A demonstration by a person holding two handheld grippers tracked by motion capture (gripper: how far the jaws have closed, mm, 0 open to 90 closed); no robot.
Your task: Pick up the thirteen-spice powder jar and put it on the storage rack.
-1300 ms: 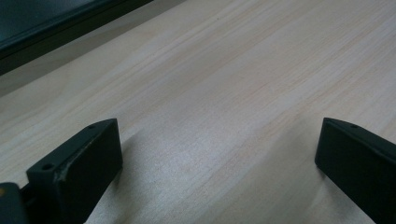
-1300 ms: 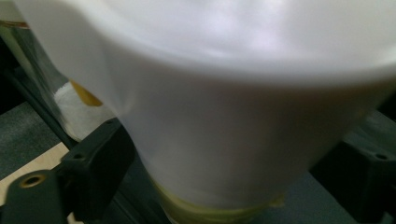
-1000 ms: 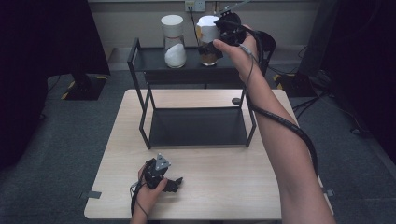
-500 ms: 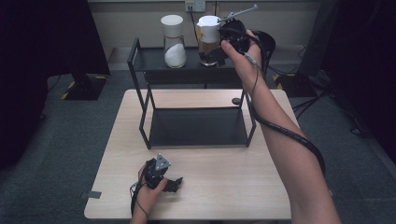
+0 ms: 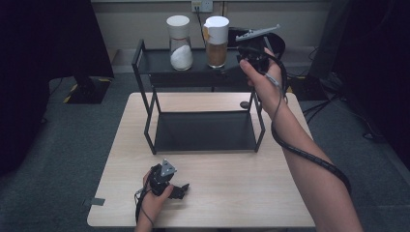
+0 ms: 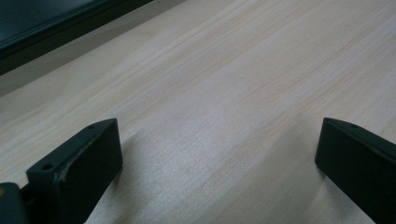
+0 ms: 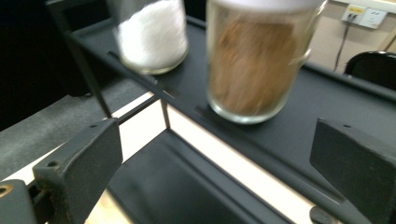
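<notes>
Two white-lidded glass jars stand on the top shelf of a black metal rack [image 5: 145,65]: one with white powder [image 5: 180,43] [image 7: 152,35] on the left, one with brown powder [image 5: 216,42] [image 7: 254,65] on the right. My right gripper [image 5: 232,67] [image 7: 215,177] is held just right of the brown jar, jaws open and apart from it, nothing between them. My left gripper [image 5: 181,191] [image 6: 215,163] rests low over the wooden table [image 6: 224,84] near its front edge, jaws open and empty.
The rack's lower shelf [image 5: 205,130] lies bare on the table [image 5: 241,198]. A small dark round thing [image 5: 244,104] sits on the table behind the rack's right leg. A wall socket [image 5: 202,6] and a black chair [image 5: 278,43] stand behind.
My right gripper has let go of the brown jar, which now stands on the top shelf, and has drawn back to the right. The left gripper has not moved.
</notes>
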